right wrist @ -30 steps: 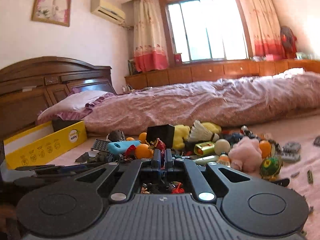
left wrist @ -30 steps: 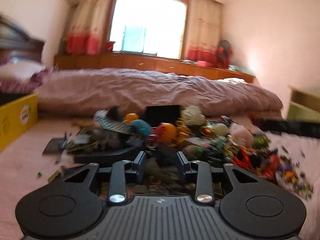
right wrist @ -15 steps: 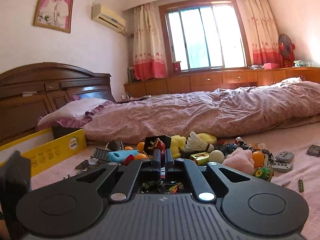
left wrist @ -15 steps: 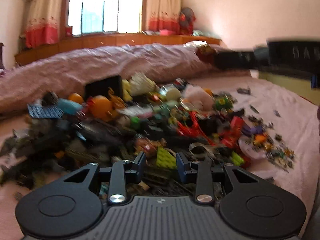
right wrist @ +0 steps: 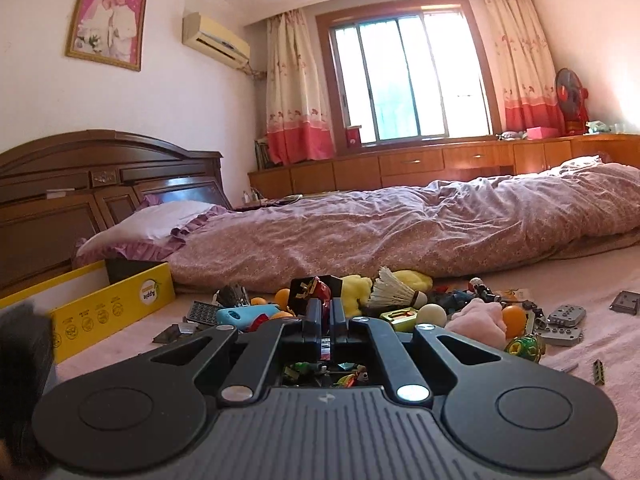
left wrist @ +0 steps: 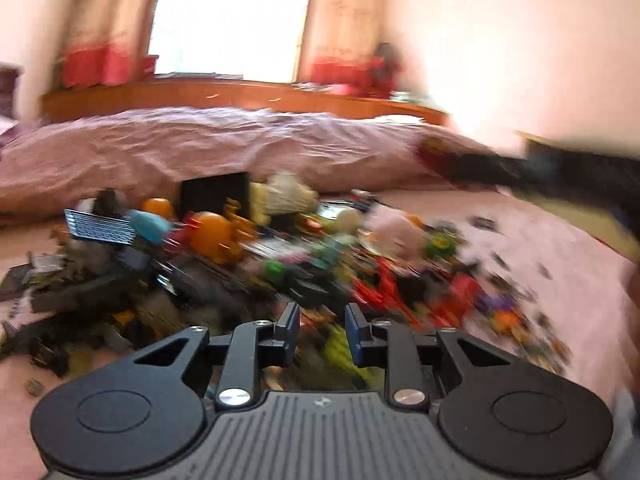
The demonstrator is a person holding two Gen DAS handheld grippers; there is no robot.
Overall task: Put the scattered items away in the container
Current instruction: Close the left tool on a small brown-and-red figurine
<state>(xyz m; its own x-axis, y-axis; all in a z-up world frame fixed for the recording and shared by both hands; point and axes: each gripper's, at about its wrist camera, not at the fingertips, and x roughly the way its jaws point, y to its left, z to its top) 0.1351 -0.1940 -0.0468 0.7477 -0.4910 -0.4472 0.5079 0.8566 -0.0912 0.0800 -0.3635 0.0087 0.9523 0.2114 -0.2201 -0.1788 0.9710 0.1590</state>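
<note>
A heap of small toys lies on the pink bed sheet; the left wrist view is blurred by motion. My left gripper is open and empty, held over the near side of the heap. My right gripper is shut on a small red toy figure and holds it up above the heap. In the left wrist view my right gripper shows as a dark blur at the right. The yellow cardboard box stands open at the left of the right wrist view.
A rumpled pink quilt lies behind the toys. A wooden headboard stands at the left. A shuttlecock, a pink plush, orange balls and a black box are in the heap. Grey plates lie at the right.
My left gripper has swung about over the heap, first right, then back up. My right gripper has risen with the red toy figure in it.
</note>
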